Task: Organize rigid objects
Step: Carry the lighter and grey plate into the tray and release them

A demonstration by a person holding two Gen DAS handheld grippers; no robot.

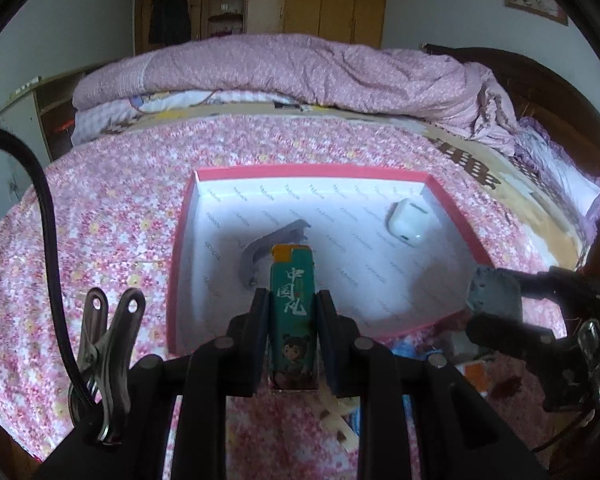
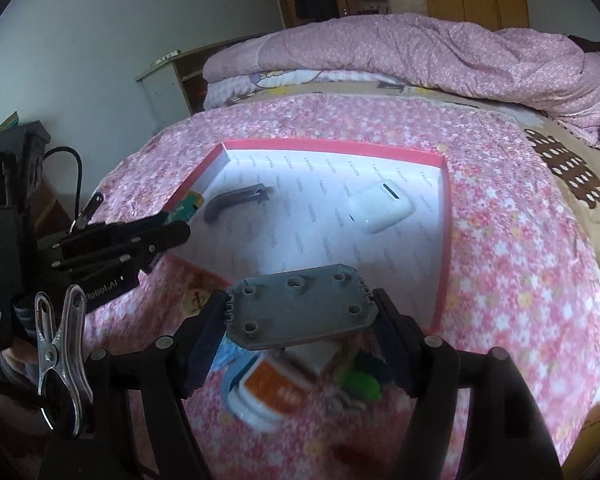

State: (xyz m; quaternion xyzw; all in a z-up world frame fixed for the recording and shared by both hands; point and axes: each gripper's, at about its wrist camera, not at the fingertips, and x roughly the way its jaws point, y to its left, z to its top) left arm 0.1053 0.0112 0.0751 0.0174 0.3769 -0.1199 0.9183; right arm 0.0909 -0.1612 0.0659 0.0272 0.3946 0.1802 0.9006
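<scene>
Carrying the green lighter (image 1: 292, 312) clamped in your left gripper (image 1: 293, 300) and the grey plate (image 2: 300, 306) pinched in your right gripper (image 2: 300, 312), you likely next lower each into the red-rimmed box (image 1: 312, 171) just ahead.

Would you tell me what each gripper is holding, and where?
Left gripper clamps the lighter around its middle; right gripper pinches the grey plate by its short ends.
</scene>
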